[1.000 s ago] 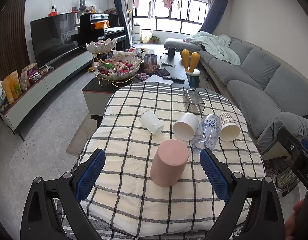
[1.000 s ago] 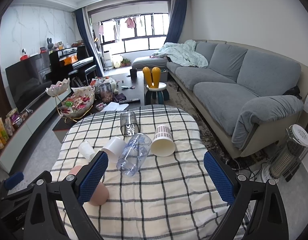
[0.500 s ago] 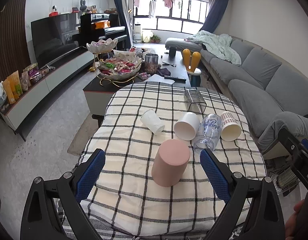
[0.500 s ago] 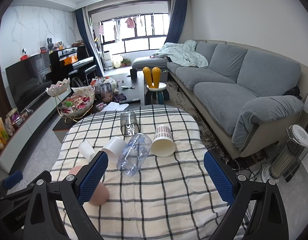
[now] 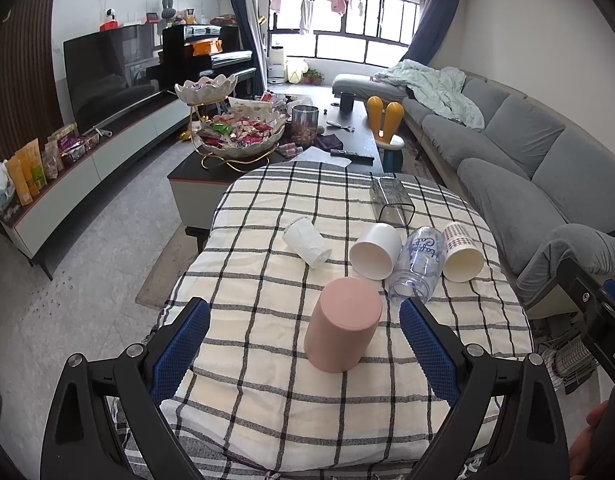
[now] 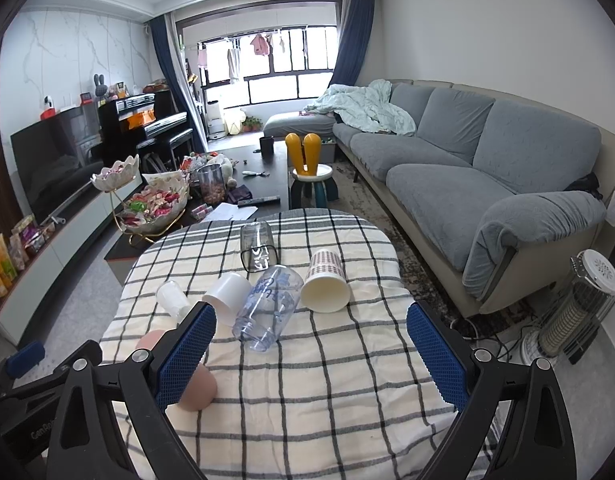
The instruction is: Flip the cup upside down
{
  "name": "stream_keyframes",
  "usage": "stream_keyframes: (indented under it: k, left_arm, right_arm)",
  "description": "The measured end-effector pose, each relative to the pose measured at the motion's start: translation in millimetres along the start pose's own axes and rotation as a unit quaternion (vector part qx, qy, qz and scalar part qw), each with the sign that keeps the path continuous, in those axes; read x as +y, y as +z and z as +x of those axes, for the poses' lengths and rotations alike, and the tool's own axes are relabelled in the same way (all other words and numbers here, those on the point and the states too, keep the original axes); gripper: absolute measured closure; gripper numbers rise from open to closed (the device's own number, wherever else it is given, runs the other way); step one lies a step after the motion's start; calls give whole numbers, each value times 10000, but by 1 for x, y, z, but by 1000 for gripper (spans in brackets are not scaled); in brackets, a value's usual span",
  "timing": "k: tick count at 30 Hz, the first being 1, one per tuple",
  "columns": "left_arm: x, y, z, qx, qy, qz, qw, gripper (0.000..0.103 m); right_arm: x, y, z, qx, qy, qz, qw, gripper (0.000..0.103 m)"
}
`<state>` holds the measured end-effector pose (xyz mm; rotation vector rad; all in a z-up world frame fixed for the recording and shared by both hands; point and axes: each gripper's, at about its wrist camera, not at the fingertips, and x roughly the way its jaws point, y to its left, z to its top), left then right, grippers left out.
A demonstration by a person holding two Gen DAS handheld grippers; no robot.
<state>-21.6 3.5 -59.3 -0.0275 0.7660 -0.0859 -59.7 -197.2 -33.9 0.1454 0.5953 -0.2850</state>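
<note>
Pink cup [image 5: 343, 322] stands mouth-down near the surface's [image 5: 267, 420] near edge, base up. Left hand-held gripper [image 5: 305, 332] is spread wide, one finger on each side of the cup, neither touching it; holds nothing. Right hand-held gripper [image 6: 311, 344] is likewise wide apart and empty, over bare checked cloth. Clear bottle [image 6: 269, 306] lies mid-surface.

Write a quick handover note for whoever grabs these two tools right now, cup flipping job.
Left tool: open, empty, jaws either side of the pink cup without touching it.
Right tool: open, empty, above the checked cloth.
Done: pink cup stands upside down, base up.
On their sides behind it: small clear cup, white cup, clear bottle, patterned paper cup, dark glass.
Left: if those count, stand each mouth down.
</note>
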Motion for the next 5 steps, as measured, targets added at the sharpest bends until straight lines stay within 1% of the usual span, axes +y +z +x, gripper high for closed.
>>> stream_keyframes:
  k: [5]
  left_arm:
    - [1, -1, 1, 9, 1, -9, 10000, 4]
  right_arm:
    - [0, 0, 0, 4, 2, -4, 10000, 6]
